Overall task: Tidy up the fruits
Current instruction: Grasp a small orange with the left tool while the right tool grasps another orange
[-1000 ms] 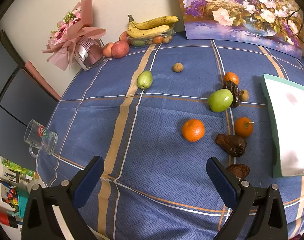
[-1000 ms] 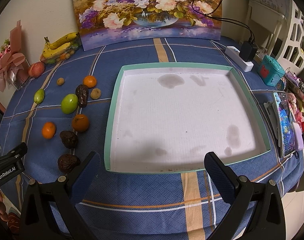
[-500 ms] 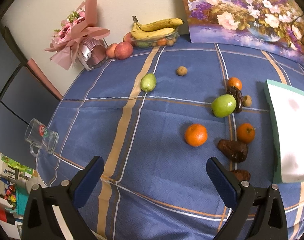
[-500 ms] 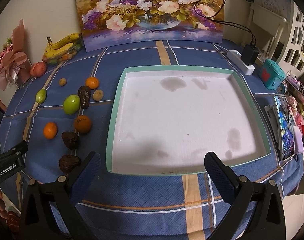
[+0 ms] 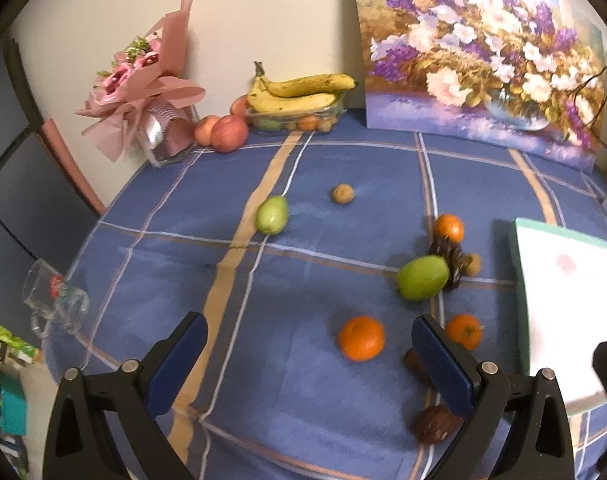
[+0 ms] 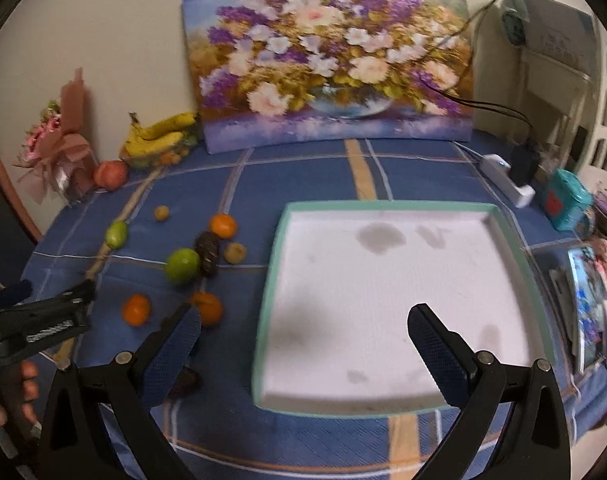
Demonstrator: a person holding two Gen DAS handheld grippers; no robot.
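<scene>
Loose fruit scattered on blue cloth: orange (image 5: 361, 338) between left gripper (image 5: 308, 346) fingertips, at 12 o'clock, likely first pick. Green fruit (image 5: 422, 277) at 1 o'clock. Jaws spread wide, empty. Right gripper (image 6: 303, 334) jaws spread, hovering over empty tray (image 6: 269, 280), ready to receive.

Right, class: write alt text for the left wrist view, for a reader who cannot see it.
An open left gripper hovers over a blue checked tablecloth scattered with fruit: three oranges, two green fruits and dark wrinkled pieces. Bananas and a flower painting stand at the wall; a white tray lies at right.
</scene>
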